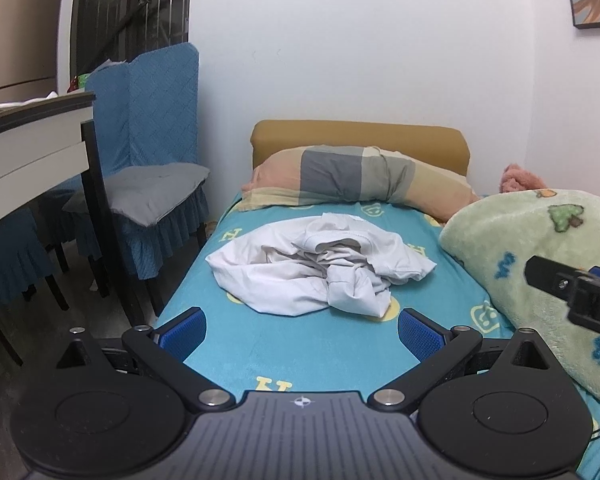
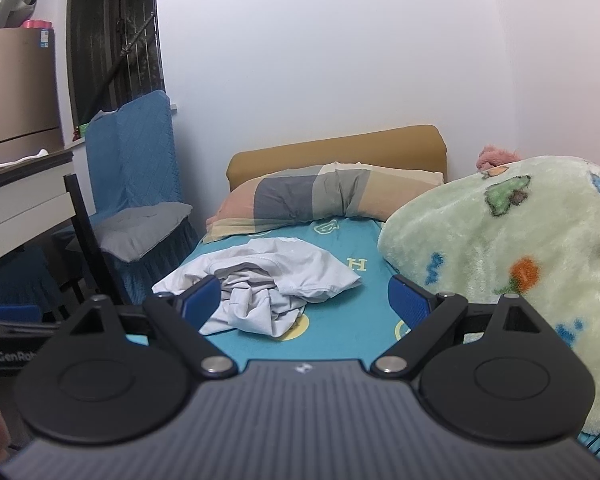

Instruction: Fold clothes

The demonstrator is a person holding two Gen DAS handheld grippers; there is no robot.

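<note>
Turquoise bed sheet (image 1: 300, 344), smooth and printed with yellow letters and cartoon faces, covers the bed from the near edge to the mustard padded headboard (image 1: 360, 140). Along the bed's right side lies a bulky pale green fleece blanket (image 1: 512, 248), fluffy and dotted with cartoon animal prints. A long pillow in pink, grey and cream patchwork cotton (image 1: 352, 180) rests against the headboard. Beside the bed on the left stands a chair in a quilted blue cover with a grey seat cushion (image 1: 152, 184), next to a white-edged surface (image 1: 32, 148).

On the middle of the sheet sits the crumpled white cotton garment (image 1: 320, 264), a soft wrinkled heap with folds bunched toward its centre, touching neither gripper.

Nearest the lens, the left gripper (image 1: 300, 332) hovers above the near part of the sheet, its blue ribbed pads (image 1: 182, 334) spread wide and holding nothing. The right gripper (image 2: 304, 304) is likewise spread wide and empty; in its own view its left pad overlaps the garment's near edge, though contact cannot be judged. Its black side also pokes into the left wrist view at the right edge, in front of the blanket.
</note>
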